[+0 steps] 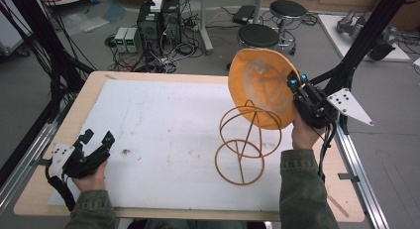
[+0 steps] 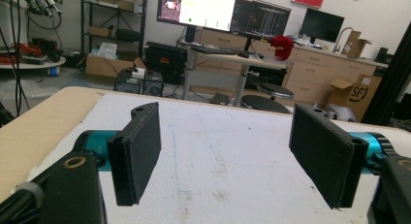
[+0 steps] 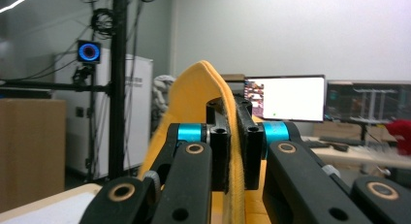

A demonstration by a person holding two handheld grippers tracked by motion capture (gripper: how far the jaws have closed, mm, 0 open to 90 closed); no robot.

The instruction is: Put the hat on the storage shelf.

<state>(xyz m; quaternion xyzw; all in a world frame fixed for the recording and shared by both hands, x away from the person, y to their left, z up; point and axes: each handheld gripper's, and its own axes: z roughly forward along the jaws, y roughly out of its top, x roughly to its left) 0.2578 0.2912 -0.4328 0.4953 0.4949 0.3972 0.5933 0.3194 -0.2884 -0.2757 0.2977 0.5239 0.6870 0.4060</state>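
The right gripper (image 1: pixel 295 81) is held up above the right edge of the table (image 1: pixel 59 135), its black fingers (image 3: pixel 220 136) pinching the rim of an orange fabric hat (image 1: pixel 260 85). In the right gripper view the thin orange cloth runs edge-on between the two flat pads, which press on it from both sides, and a soft fold of it rises above them. From the high view the hat is a round, shallow, cloth dome tilted on edge, its hollow inner side facing the camera, with a paler patch and faint seams radiating from the crown. Its lower edge overlaps the top of an orange wire hat stand (image 1: pixel 243 144), a frame of thin bent hoops: a round ring lying flat on the table near the right front, with upright loops crossing above it. Whether cloth and wire touch cannot be told.

The left gripper (image 1: pixel 96 140) rests low at the left front corner of the table, held in the person's left hand (image 1: pixel 91 177). Its fingers (image 2: pixel 138 151) are spread wide apart with nothing between them; the pads are flat, rectangular, matt black slabs on teal barrels.

The table has a pale wooden top, covered by a white, scuffed sheet (image 1: pixel 163 125) with a few dark specks.
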